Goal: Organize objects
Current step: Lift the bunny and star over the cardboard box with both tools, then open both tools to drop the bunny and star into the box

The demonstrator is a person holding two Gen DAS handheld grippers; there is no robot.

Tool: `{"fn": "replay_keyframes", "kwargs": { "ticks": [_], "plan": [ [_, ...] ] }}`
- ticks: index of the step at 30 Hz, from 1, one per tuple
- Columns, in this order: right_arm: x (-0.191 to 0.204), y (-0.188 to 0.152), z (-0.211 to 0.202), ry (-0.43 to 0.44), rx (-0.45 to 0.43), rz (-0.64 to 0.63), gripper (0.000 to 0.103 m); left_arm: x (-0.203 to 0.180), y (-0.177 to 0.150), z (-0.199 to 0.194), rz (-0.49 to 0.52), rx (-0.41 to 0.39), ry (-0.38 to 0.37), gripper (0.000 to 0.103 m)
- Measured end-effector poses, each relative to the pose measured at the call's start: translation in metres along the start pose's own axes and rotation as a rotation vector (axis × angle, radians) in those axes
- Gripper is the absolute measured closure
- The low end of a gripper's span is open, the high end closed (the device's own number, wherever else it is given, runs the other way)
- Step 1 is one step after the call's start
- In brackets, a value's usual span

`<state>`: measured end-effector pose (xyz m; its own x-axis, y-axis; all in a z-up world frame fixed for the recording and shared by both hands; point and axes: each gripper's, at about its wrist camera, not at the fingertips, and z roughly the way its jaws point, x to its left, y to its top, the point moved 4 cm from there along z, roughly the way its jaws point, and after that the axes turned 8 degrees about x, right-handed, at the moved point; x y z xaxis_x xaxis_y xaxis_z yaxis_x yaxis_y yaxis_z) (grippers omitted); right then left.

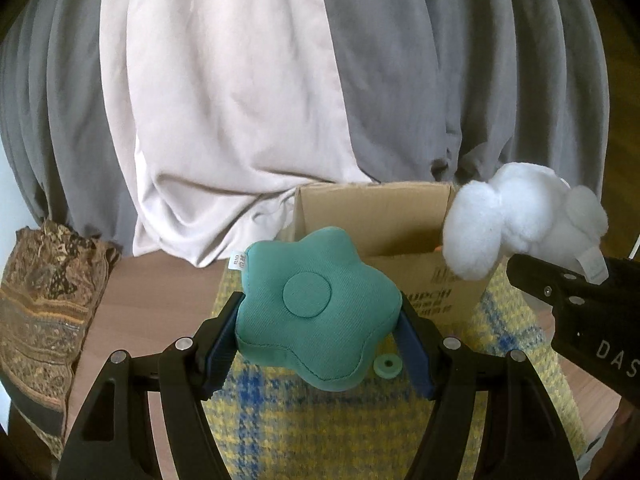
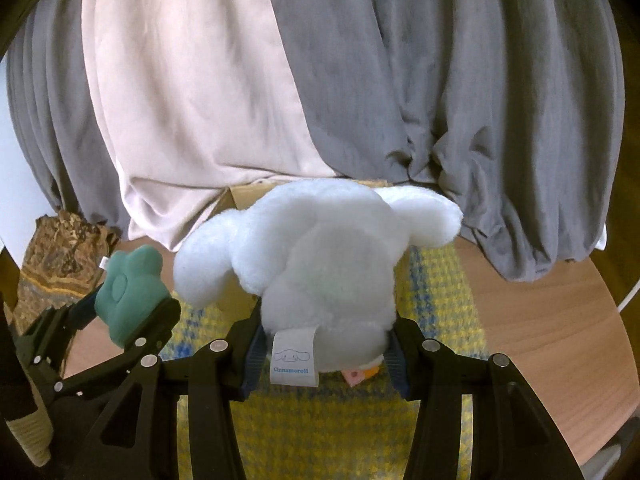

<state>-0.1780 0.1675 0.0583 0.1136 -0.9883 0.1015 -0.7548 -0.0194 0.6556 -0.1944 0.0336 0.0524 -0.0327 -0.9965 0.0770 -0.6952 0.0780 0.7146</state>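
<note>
My left gripper point(image 1: 318, 320) is shut on a green flower-shaped cushion point(image 1: 316, 312) and holds it above the yellow-blue plaid cloth point(image 1: 320, 432), just in front of an open cardboard box point(image 1: 372, 216). My right gripper point(image 2: 324, 344) is shut on a white Cinnamoroll plush point(image 2: 320, 252), held above the cloth in front of the box point(image 2: 244, 196). The plush point(image 1: 520, 220) shows in the left wrist view at the box's right edge. The cushion point(image 2: 132, 296) and the left gripper point(image 2: 120, 316) show at the left in the right wrist view.
A small green ring point(image 1: 387, 367) lies on the cloth under the cushion. A brown patterned cloth point(image 1: 44, 312) hangs at the table's left edge. Grey and pale pink curtains point(image 1: 240, 100) hang behind the box. The wooden table point(image 2: 552, 340) extends to the right.
</note>
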Motion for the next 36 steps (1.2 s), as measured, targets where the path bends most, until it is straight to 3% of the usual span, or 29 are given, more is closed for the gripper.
{"fn": "replay_keyframes", "kwargs": {
  "ticks": [21,36],
  "plan": [
    [0.005,0.055,0.001,-0.01,-0.031,0.018,0.053,0.003,0.063,0.008,0.032,-0.049,-0.028,0.033],
    [-0.001,0.088,0.038,-0.023,0.03,0.038,0.053,-0.003,0.093,0.057,0.056,0.018,-0.087,0.033]
  ]
}}
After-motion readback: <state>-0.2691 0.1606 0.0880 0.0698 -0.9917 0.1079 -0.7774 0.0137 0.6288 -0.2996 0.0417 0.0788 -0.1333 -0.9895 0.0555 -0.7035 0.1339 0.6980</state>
